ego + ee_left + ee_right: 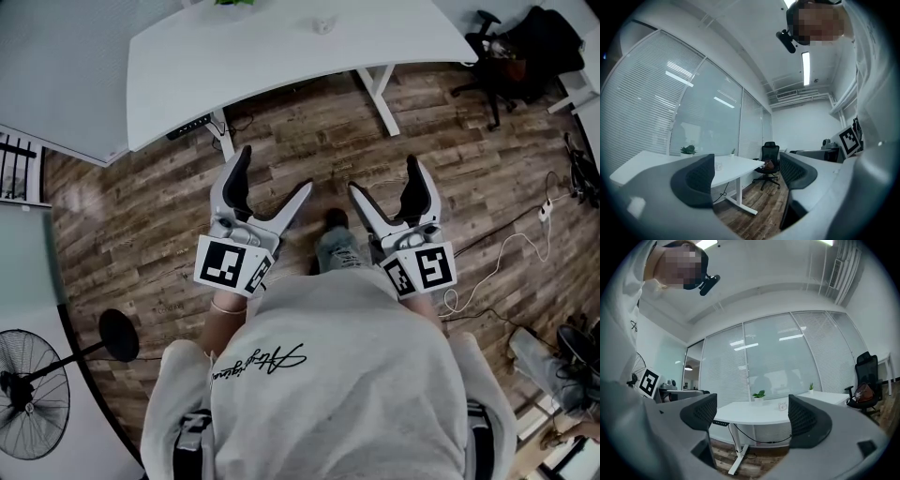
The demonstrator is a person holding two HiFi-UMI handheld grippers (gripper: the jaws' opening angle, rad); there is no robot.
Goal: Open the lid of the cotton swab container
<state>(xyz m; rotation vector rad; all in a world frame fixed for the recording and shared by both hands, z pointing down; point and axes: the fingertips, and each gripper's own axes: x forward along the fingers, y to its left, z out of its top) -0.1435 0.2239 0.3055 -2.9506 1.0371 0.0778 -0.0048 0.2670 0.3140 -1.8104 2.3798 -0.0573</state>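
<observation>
A small white cotton swab container (323, 25) stands on the white desk (281, 56) far ahead of me; it also shows as a tiny white pot (718, 166) in the left gripper view and as the same pot (783, 406) in the right gripper view. My left gripper (277, 169) is held over the wooden floor, well short of the desk, open and empty (747, 176). My right gripper (382, 173) is beside it, also open with nothing between its jaws (752, 416). Both point toward the desk.
A potted plant (759, 394) sits at the desk's far edge. A black office chair (487, 56) with a bag stands at the right. A floor fan (33, 394) is at the lower left, and cables (506, 258) lie on the floor at the right.
</observation>
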